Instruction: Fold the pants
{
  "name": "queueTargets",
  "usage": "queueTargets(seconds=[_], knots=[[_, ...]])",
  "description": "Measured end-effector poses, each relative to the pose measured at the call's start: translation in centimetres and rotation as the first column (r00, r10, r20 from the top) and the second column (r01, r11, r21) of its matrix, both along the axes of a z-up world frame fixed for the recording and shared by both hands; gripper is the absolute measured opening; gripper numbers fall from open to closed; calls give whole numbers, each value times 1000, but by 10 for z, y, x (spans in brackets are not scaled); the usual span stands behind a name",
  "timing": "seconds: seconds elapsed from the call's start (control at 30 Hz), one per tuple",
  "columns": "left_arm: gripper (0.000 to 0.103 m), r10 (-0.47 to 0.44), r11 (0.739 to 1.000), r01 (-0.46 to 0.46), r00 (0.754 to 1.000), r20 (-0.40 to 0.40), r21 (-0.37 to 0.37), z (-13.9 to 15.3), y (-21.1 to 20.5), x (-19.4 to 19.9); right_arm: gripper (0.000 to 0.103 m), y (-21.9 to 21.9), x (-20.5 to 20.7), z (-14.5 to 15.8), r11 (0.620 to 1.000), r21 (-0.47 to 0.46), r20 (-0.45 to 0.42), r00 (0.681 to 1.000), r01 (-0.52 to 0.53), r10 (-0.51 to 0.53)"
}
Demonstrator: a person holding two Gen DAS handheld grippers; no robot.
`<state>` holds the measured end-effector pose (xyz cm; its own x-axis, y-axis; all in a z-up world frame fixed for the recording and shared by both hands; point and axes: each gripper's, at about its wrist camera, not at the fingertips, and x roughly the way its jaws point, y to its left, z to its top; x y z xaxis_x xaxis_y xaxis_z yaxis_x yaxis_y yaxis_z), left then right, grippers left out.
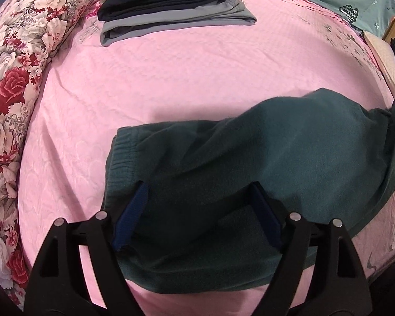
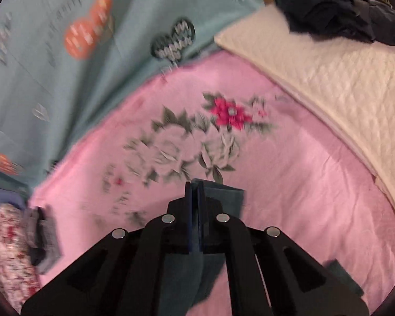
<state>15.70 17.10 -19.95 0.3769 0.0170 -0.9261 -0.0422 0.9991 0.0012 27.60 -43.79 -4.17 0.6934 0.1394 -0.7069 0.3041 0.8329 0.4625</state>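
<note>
Dark teal fleece pants [image 1: 263,152] lie on the pink bedspread [image 1: 171,73], their ribbed waistband at the left and the legs running off to the right. My left gripper [image 1: 198,188] stands open above the waistband end, its blue pads [image 1: 130,221] wide apart with fabric under and between them, not pinched. In the right wrist view my right gripper [image 2: 194,184] is shut on a fold of the teal pants [image 2: 223,193], which sticks out past the pads and hangs down beneath them over the pink bedspread [image 2: 302,184]. That view is blurred by motion.
A stack of folded dark and grey clothes [image 1: 171,8] sits at the far side of the bed. A floral quilt roll [image 1: 21,79] runs along the left edge. A teal printed sheet [image 2: 52,65], a white quilted pad [image 2: 329,84] and a dark clothes heap [image 2: 329,8] border the right side.
</note>
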Motion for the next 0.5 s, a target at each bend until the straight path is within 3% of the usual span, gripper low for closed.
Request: queueTargets(seconds=[0.1, 0.17, 0.23, 0.3, 0.37, 0.43, 0.5], knots=[[82, 2, 1000, -2, 1000, -7, 3, 0, 0, 1, 3, -37, -66, 34, 997, 72, 95, 995, 18, -25], [83, 11, 1000, -11, 1000, -16, 5, -1, 0, 2, 3, -56, -103, 34, 995, 95, 103, 994, 37, -46], [85, 16, 1000, -16, 1000, -23, 10, -1, 0, 4, 3, -78, -135, 12, 992, 103, 61, 995, 67, -74], [86, 24, 1000, -23, 999, -29, 10, -2, 0, 6, 3, -97, -163, -32, 988, 109, -44, 993, 112, -108], [86, 34, 999, -33, 999, -38, 8, -2, 1, 8, 3, -111, -185, -88, 980, 106, -187, 972, 166, -144], [87, 37, 999, -36, 998, -51, 15, -2, 1, 10, 3, -117, -201, -124, 975, 109, -276, 949, 192, -156], [88, 43, 999, -42, 997, -62, 18, -2, 1, 13, 5, -118, -209, -128, 974, 133, -250, 958, 181, -144]])
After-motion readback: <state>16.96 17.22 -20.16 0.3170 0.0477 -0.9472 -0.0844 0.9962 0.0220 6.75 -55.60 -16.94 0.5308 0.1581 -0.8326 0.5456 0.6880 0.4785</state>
